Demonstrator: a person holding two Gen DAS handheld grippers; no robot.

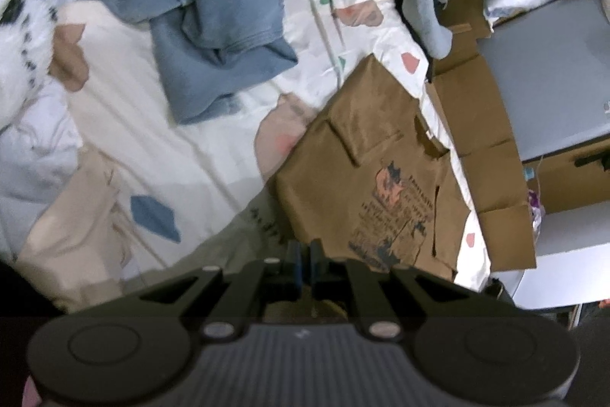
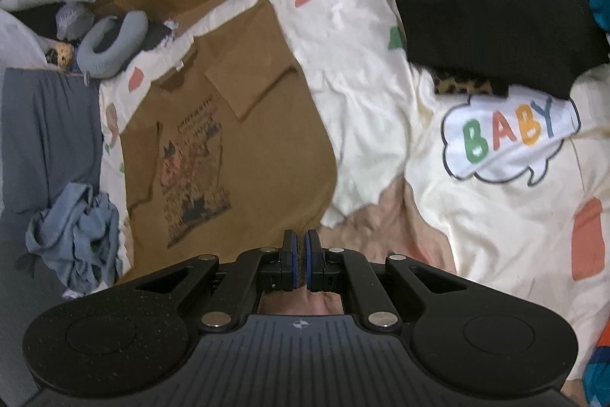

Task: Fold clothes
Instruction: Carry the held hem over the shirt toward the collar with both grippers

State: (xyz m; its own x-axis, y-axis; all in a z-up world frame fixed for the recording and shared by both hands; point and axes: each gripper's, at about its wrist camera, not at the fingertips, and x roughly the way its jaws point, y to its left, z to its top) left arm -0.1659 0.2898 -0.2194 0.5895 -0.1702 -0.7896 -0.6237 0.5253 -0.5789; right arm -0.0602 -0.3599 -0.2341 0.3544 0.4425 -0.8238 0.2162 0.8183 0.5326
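Grey laptop point(image 1: 549, 71) rests on cardboard box point(image 1: 492, 155); grey neck pillow point(image 2: 110, 41) nearby

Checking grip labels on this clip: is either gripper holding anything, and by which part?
Both grippers, left and right, are shut on the brown T-shirt, each pinching its bottom hem.

my left gripper point(image 1: 304, 256) angles steeply downward, jaws pressed nearly together. my right gripper point(image 2: 301, 250) tilts down the same way, its blue-edged jaws closed with only a thin slit between them.
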